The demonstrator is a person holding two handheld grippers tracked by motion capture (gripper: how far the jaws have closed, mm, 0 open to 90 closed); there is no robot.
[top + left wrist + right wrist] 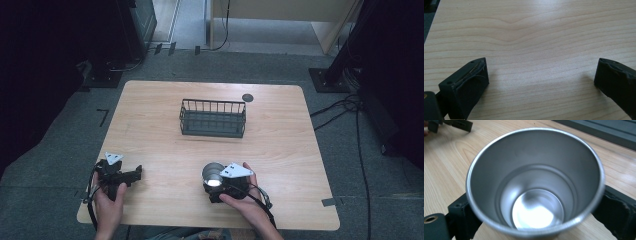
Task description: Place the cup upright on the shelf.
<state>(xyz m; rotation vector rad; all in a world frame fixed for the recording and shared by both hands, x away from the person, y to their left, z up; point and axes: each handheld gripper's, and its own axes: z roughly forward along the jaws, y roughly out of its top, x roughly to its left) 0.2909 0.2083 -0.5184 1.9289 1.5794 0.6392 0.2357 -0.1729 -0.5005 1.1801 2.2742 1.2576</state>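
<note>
High view has a light wooden desk [280, 150] with a dark wire basket [213, 118] sitting toward the far middle, and a small dark round disc [247, 97] just beyond its right end. Near the front edge, the right tool [220, 186] is in the person's right hand [250, 202], and it's got a shiny steel cup [213, 174] clamped between its jaws. In the right gripper view you look straight down into that cup [534, 195], empty inside, with a black jaw pressed against each side and the basket's edge [599, 132] across the top right. The left tool [125, 176] sits at the front left, held in the left hand [107, 200], well apart from the cup. Left gripper view shows its jaws spread wide with nothing between them, just bare desk [536, 37].
</note>
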